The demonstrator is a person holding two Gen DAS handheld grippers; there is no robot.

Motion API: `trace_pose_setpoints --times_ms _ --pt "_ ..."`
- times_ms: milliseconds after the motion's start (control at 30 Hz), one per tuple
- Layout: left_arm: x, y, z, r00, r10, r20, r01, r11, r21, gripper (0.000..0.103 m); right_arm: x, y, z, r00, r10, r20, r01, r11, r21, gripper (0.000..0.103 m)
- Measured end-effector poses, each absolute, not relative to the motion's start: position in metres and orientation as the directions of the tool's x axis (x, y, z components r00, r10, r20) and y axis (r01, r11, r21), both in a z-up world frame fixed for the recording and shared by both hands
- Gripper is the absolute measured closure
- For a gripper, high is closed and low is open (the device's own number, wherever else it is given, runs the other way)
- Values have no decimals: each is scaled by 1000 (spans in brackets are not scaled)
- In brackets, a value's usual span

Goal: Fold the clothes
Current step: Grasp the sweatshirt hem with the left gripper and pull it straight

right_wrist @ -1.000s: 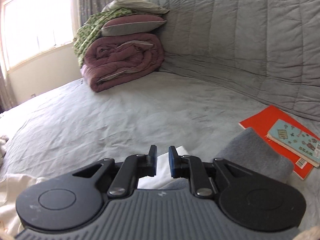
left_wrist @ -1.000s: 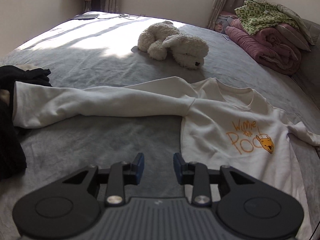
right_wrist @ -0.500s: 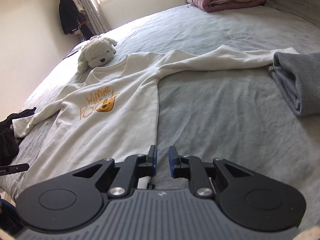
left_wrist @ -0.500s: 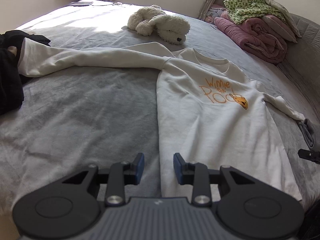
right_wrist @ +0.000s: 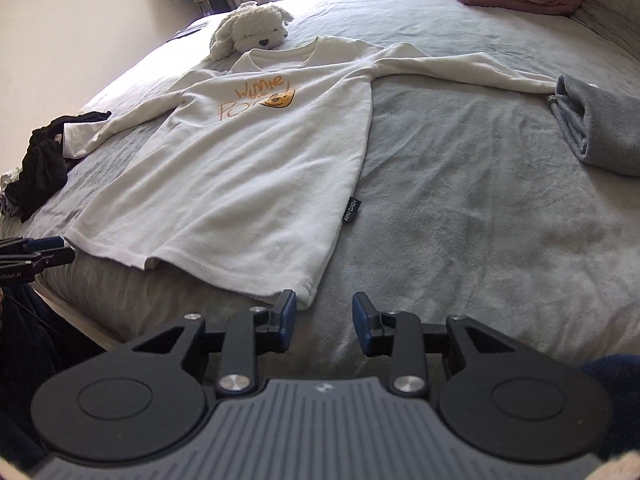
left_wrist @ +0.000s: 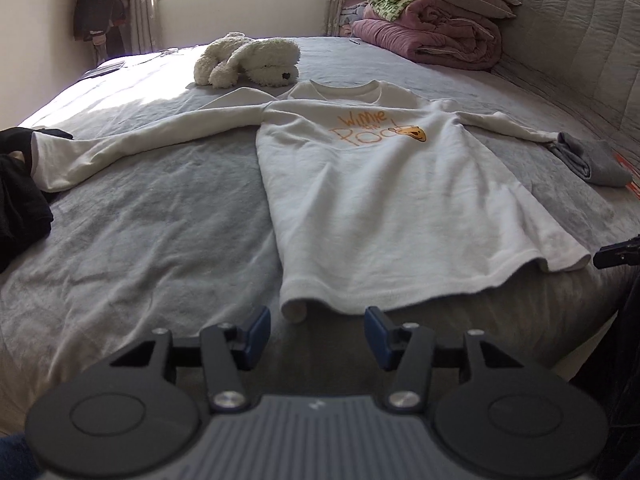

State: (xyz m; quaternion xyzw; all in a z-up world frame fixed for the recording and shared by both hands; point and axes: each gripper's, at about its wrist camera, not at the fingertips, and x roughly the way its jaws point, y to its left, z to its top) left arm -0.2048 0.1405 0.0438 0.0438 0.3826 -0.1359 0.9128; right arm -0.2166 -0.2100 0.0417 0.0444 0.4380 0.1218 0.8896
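A white long-sleeved shirt [left_wrist: 384, 204] with an orange print lies flat, front up, on the grey bed, both sleeves spread out sideways. It also shows in the right wrist view [right_wrist: 248, 160]. My left gripper [left_wrist: 317, 330] is open and empty just short of the hem's left corner. My right gripper [right_wrist: 324, 318] is open and empty just short of the hem's right corner. The tip of each gripper shows at the edge of the other's view.
A white plush dog [left_wrist: 250, 60] lies beyond the collar. A folded grey garment [right_wrist: 596, 124] lies at the right sleeve's end. Dark clothes [left_wrist: 20, 196] lie at the left sleeve's end. Folded quilts [left_wrist: 436, 28] are stacked by the grey headboard [left_wrist: 576, 60].
Both grippers have pulled back from the sleeve ends to the shirt's hem at the near bed edge. Both have opened wider.
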Motion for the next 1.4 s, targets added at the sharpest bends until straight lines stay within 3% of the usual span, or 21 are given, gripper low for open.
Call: trace_pose_setpoints --times_ms 100,267,300,333,367,400,433,500,600,667,733,767,800,1067,1233,1300,1400 --pt "-199 141 38 668 -187 -720 258 966 -11 49 -216 -195 34 565 252 -786 -247 960 130 67" --pt "-188 141 29 670 -178 -721 236 972 -21 49 -204 -204 31 607 224 -762 -159 974 160 68" --pt "-187 141 28 670 -181 -720 238 971 -23 51 -202 -206 30 612 224 -758 -140 975 175 70" --pt "-187 140 29 673 -185 -716 243 970 -22 53 -201 -207 29 617 225 -754 -122 974 190 80" --pt "-188 139 29 676 -189 -713 249 968 -21 57 -200 -209 28 625 228 -746 -106 972 209 93" --pt "-189 139 29 678 -193 -709 255 967 -20 62 -201 -211 29 639 236 -732 -93 968 232 96" --pt "-189 138 30 681 -198 -705 260 965 -19 66 -202 -213 31 657 239 -715 -78 965 250 97" --pt "-190 136 31 686 -206 -698 271 962 -17 87 -208 -218 37 702 222 -676 -43 962 270 98" --pt "-192 134 32 693 -218 -687 288 958 -14 89 -218 -227 49 755 196 -626 4 953 303 98" --pt "-197 132 34 697 -224 -681 309 951 4 87 -224 -233 56 775 195 -601 19 944 331 98" --pt "-203 130 38 695 -232 -680 334 943 19 68 -228 -238 62 793 178 -583 42 938 344 98" --pt "-205 129 38 698 -232 -678 340 940 28 51 -229 -240 64 799 167 -577 57 936 348 98" --pt "-206 129 39 700 -231 -676 346 938 37 46 -229 -243 65 803 156 -575 73 932 355 98" --pt "-198 124 32 689 -228 -688 359 932 51 47 -228 -258 60 807 127 -577 141 907 396 98" --pt "-184 119 24 667 -254 -701 376 926 22 76 -222 -250 52 782 125 -610 132 924 359 98" --pt "-183 117 24 669 -256 -698 382 924 28 93 -220 -249 51 781 123 -612 125 929 348 98" --pt "-190 125 36 675 -264 -689 369 929 6 94 -224 -252 53 791 130 -598 120 926 359 98"
